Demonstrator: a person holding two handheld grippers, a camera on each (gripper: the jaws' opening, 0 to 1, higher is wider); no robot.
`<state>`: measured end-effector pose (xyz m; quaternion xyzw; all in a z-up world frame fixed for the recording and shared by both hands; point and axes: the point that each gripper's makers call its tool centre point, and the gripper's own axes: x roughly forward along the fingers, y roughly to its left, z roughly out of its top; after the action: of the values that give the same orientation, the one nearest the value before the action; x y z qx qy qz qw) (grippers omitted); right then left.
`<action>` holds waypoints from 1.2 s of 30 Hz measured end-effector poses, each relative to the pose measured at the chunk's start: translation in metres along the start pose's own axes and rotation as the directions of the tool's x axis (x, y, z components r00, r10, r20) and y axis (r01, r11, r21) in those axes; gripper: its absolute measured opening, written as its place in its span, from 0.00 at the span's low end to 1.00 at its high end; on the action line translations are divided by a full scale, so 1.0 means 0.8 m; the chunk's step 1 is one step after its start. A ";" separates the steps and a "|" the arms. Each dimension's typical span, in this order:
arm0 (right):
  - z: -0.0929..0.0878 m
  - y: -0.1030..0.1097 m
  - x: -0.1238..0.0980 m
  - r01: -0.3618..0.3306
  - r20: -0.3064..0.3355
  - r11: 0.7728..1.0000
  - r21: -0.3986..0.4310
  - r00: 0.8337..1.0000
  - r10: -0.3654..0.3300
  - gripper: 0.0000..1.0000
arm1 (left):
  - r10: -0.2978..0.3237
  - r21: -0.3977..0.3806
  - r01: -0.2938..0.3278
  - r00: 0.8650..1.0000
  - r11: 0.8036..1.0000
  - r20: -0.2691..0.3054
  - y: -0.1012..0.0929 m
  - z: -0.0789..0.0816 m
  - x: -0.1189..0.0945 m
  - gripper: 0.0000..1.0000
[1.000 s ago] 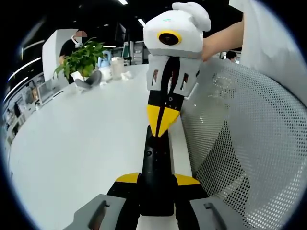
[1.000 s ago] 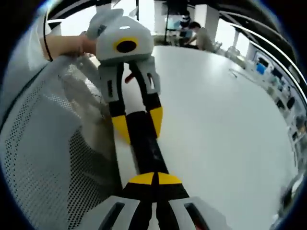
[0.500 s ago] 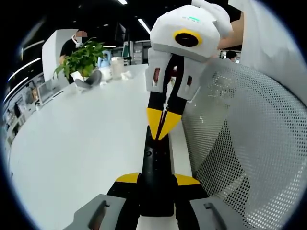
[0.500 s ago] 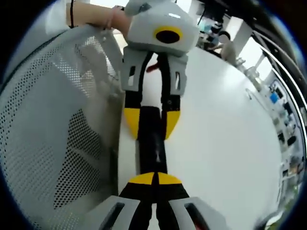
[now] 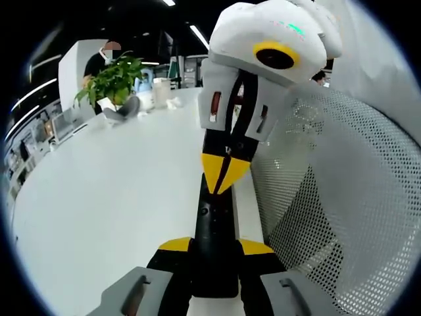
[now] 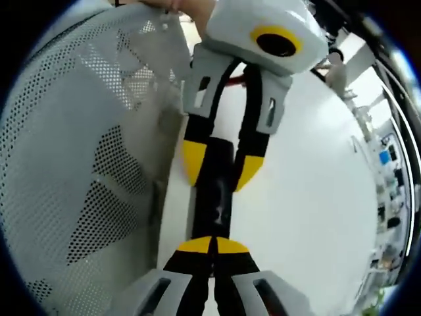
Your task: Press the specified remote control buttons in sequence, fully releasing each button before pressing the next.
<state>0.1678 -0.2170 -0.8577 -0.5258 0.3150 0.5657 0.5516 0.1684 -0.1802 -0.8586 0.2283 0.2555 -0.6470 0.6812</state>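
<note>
A long black remote control [image 5: 214, 220] lies lengthwise along the white table's edge, and my left gripper [image 5: 215, 247] is shut on its near end, with a yellow-tipped jaw on each side. My right gripper [image 5: 223, 174] comes down from above, shut, with its joined yellow tips on the remote's top face towards the far end. In the right gripper view my right gripper [image 6: 212, 245] shows shut at the bottom, tips against the remote [image 6: 214, 204]. Beyond it my left gripper [image 6: 220, 168] clasps the same remote from the opposite end.
The white table [image 5: 112, 191] stretches off to the left. At its far end stand a potted plant [image 5: 113, 79], small items and a seated person [image 5: 99, 62]. A grey mesh chair back [image 5: 342, 197] stands close against the table edge, next to the remote. A hand [image 6: 191, 8] holds the left gripper.
The right gripper's body has tipped up and towards the left camera while its shut tips stay on the remote. The right view has swung closer over the remote. The left gripper has held still.
</note>
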 end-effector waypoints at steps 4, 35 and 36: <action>0.001 -0.002 0.001 -0.021 -0.051 1.000 -0.008 0.999 0.020 0.00 | 0.000 -0.001 0.000 1.000 1.000 0.001 0.000 0.000 0.000 0.25; 0.019 -0.005 0.000 -0.039 0.170 0.893 0.447 0.985 -0.042 0.00 | 0.002 0.005 -0.002 1.000 1.000 -0.001 0.000 0.001 0.001 0.26; 0.018 -0.005 -0.001 -0.028 0.159 0.905 0.424 0.986 -0.043 0.00 | 0.002 0.006 -0.002 1.000 1.000 -0.001 0.000 0.001 0.001 0.26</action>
<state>0.1676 -0.2026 -0.8525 -0.3458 0.3818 0.5229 0.6791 0.1683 -0.1812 -0.8584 0.2309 0.2540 -0.6469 0.6810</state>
